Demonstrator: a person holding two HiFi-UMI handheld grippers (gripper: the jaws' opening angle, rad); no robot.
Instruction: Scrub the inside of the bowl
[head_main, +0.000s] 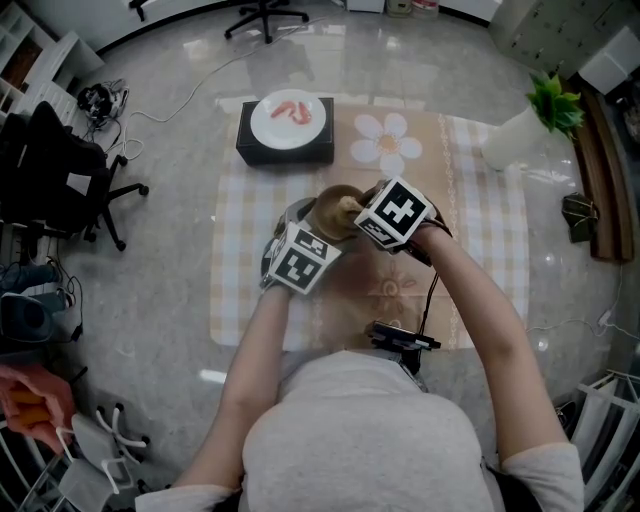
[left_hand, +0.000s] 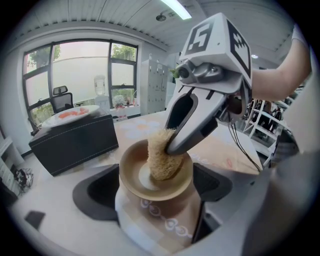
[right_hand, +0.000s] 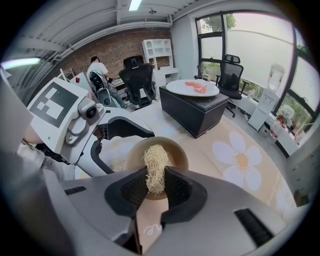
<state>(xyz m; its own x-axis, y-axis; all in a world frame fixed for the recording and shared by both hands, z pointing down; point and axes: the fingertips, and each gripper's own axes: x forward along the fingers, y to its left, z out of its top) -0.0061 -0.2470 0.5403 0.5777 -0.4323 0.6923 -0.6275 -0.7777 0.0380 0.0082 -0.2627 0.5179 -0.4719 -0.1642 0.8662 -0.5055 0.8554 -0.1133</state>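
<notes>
Loofah fibre at work inside a tan round bowl (head_main: 335, 208), held up over the middle of the checked rug (head_main: 480, 250) on the floor.

Head view: the left hand-held gripper (head_main: 305, 228) and right hand-held gripper (head_main: 362, 208) meet at the bowl. Left gripper view: its jaws are clenched on the bowl's patterned outer wall, mouth tilted up, and the pale fibrous loofah scrubber (left_hand: 161, 157) presses into the well. Right gripper view: those jaws clamp the scrubber's near end, its far end in the bowl. To scrub well, I'd hold the bowl firm and circle from base up to rim with even pressure, without levering it loose.
</notes>
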